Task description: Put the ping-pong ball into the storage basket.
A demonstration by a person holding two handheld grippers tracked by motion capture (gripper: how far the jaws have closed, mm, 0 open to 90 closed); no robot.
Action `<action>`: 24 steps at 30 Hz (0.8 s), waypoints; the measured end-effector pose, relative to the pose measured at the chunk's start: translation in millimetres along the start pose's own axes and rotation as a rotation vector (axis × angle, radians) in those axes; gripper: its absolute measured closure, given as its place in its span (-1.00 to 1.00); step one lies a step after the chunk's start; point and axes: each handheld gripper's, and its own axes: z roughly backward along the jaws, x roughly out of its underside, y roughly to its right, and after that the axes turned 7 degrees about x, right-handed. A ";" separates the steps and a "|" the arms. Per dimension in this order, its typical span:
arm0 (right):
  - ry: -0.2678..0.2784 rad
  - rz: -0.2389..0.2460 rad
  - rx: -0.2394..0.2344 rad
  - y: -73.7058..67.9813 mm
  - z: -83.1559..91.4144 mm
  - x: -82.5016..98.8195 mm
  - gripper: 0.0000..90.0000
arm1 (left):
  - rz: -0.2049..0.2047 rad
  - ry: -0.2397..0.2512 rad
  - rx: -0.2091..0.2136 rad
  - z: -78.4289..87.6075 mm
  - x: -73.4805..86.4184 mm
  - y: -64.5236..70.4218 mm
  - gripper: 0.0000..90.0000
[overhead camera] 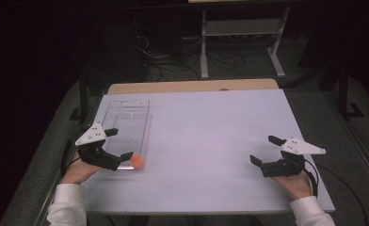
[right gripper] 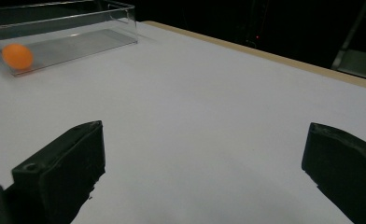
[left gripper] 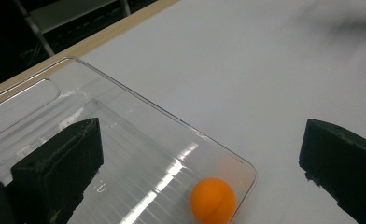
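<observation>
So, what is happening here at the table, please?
A person holds a tool in each hand over a white table. The left tool is open above the near end of a clear plastic box, where an orange ball lies in the corner. The right tool is open too, away from the box, holding nothing.

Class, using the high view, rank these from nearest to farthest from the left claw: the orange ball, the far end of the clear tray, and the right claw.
1. Orange ball: in the tray's near corner, right beside the left claw.
2. Far end of the clear tray: farther up the table, on the left side.
3. Right claw: across the table, on the right side.
</observation>
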 end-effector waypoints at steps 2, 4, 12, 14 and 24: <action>0.001 -0.002 0.000 -0.1 0.1 0.0 -1.00 | 0.005 0.016 -0.003 0.9 2.5 1.4 -1.00; 0.001 -0.001 -0.001 -0.2 0.0 0.0 -1.00 | 0.006 0.019 -0.006 1.1 5.0 2.9 -1.00; 0.005 0.000 0.001 -0.3 0.4 -0.2 -1.00 | 0.033 0.074 -0.038 4.2 17.1 4.4 -1.00; 0.007 -0.001 0.002 0.1 0.8 -0.1 -1.00 | 0.045 0.086 -0.054 5.4 23.3 4.4 -1.00; 0.011 0.002 0.002 -1.2 0.7 -0.2 -1.00 | 0.077 0.176 -0.081 11.3 35.4 5.5 -1.00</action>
